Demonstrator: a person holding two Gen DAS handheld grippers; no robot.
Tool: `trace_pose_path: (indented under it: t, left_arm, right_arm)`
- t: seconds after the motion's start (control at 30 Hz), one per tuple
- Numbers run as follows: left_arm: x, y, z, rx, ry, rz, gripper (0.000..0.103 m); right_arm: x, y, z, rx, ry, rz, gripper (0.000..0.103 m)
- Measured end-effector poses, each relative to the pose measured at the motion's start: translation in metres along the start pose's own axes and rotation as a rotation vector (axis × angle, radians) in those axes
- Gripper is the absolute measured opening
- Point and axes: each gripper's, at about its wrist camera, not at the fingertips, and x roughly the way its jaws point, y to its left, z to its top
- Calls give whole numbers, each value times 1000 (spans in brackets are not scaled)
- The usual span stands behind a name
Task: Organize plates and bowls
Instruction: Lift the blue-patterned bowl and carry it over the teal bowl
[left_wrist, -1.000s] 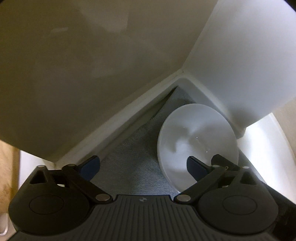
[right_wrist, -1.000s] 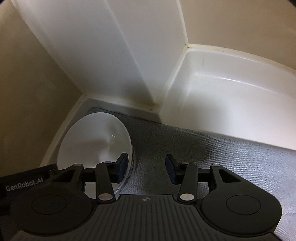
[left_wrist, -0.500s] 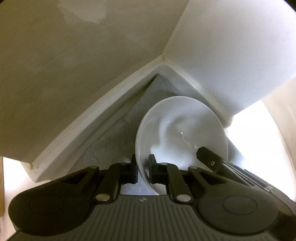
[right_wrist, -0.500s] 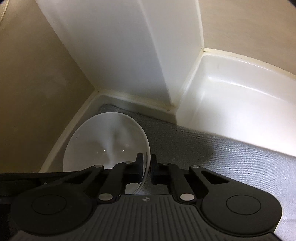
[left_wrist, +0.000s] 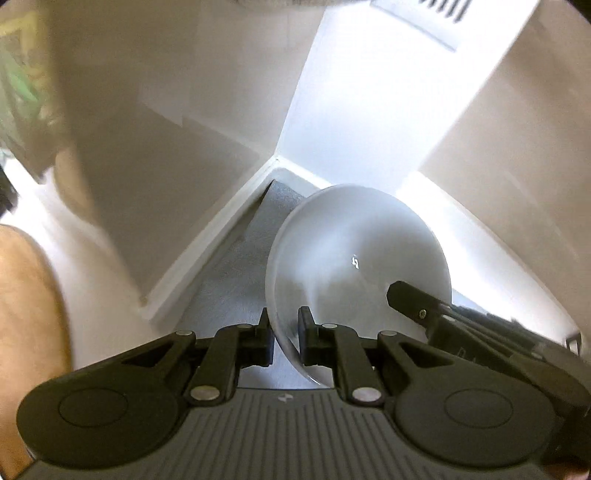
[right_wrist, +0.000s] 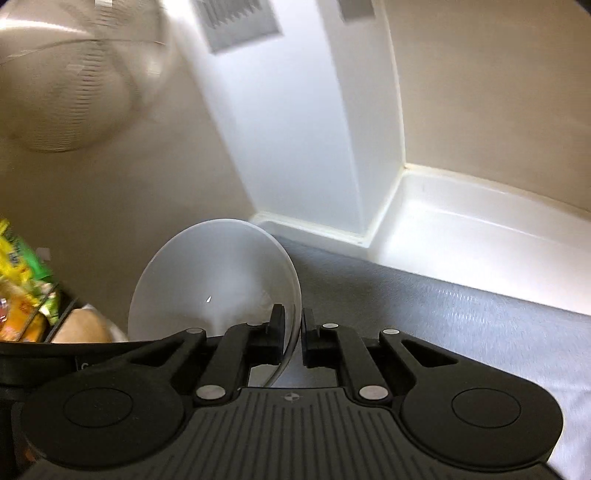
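Left wrist view: the left gripper (left_wrist: 286, 341) pinches the near rim of a white bowl (left_wrist: 354, 258), one finger outside the wall and one inside it. The log's slight widening of these jaws does not show, for the pads press on the rim. The bowl is tilted, its open side turned toward the right of the frame, and it is held above a grey liner mat (left_wrist: 236, 280) that covers the floor of a white cabinet corner (left_wrist: 275, 158). At the bowl's far right edge the right gripper (left_wrist: 406, 299) reaches in, dark and partly blurred; its grip cannot be judged from this side. A bare forearm (left_wrist: 26, 306) fills the lower left margin. Right wrist view: the right gripper (right_wrist: 293, 339) is closed on the opposite rim of the same bowl (right_wrist: 214, 280), the thin wall clamped between its two fingers. The bowl leans to the left and hangs over the grey liner mat (right_wrist: 424, 310). Coloured packages (right_wrist: 18, 288) lie at the left edge, and a blurred clear vessel (right_wrist: 74, 81) shows at the upper left.
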Motion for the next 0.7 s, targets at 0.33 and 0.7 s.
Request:
trace_pose_path:
  t: [0.33,0.7]
  left_arm:
    - [-57,34,-57,79,2,7,15]
    - [-48,53,-98,83,107,1,15]
  right_arm:
    - [-62,53,-64,-27,-1,34,10]
    - [-67,70,-111,-36,93,-4,10]
